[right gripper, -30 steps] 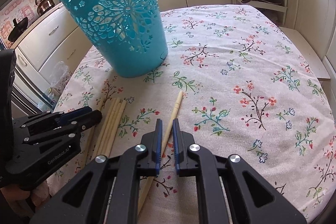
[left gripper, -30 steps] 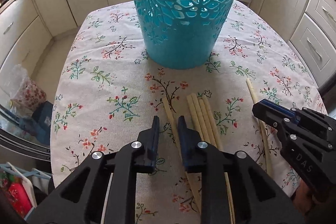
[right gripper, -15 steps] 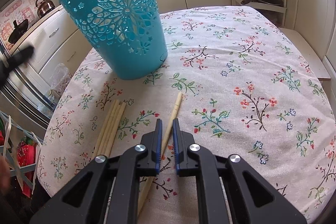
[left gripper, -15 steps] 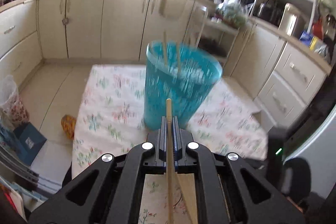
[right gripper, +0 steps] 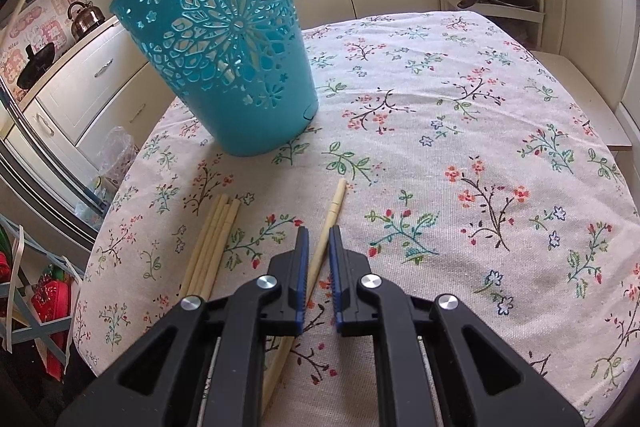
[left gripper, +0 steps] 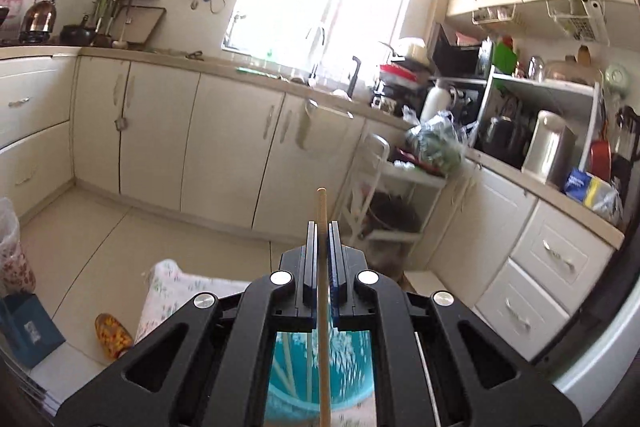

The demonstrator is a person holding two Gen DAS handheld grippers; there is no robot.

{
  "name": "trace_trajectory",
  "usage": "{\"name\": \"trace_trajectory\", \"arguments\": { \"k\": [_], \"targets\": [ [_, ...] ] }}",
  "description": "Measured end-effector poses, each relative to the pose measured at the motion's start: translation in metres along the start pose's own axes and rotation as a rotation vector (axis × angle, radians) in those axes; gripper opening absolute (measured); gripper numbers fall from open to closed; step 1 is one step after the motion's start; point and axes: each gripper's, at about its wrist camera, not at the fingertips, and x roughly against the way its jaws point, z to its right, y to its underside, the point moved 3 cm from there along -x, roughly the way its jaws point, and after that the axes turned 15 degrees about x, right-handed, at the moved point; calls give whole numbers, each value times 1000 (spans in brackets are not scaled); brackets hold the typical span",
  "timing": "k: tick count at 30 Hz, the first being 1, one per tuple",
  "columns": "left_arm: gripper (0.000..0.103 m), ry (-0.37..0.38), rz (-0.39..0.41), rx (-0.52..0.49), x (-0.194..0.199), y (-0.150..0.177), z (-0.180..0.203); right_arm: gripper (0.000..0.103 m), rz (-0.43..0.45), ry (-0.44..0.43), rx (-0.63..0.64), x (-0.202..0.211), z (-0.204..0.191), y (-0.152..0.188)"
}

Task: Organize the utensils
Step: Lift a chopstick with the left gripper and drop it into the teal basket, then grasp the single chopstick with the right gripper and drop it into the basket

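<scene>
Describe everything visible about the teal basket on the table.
The teal basket looks like plastic: a round, tapered bucket, wider at the rim, its wall pierced with a large flower-shaped cutout pattern and small stars. It stands upright on the floral tablecloth, near the far left part of the table. Nothing touches its outside; the loose chopsticks lie apart from it. From above, the left wrist view shows a few chopsticks standing inside.
</scene>
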Motion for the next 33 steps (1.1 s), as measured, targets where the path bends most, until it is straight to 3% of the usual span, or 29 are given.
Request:
{"name": "trace_trajectory", "arguments": {
  "k": [6, 11, 18, 23, 28, 30, 33],
  "targets": [
    [5, -24, 61, 56, -42, -17, -1, 11, 6, -5, -3, 0, 2, -1],
    [5, -62, 60, 55, -72, -9, -9, 14, 8, -7, 5, 0, 1, -2],
    [5, -83, 65, 36, -81, 6, -18, 21, 9, -5, 32, 0, -6, -3],
    [5, -100, 27, -17, -79, 21, -18, 22, 9, -8, 34, 0, -8, -3],
    [5, -120, -58, -113, -77, 46, -12, 22, 9, -10, 32, 1, -8, -3],
    [10, -134, -104, -139, -73, 55, -14, 22, 8, -16, 26, 1, -7, -3],
    [37, -169, -94, -140, -55, 58, -25, 22, 1, -41, 5, 2, -2, -3]
  ]
}}
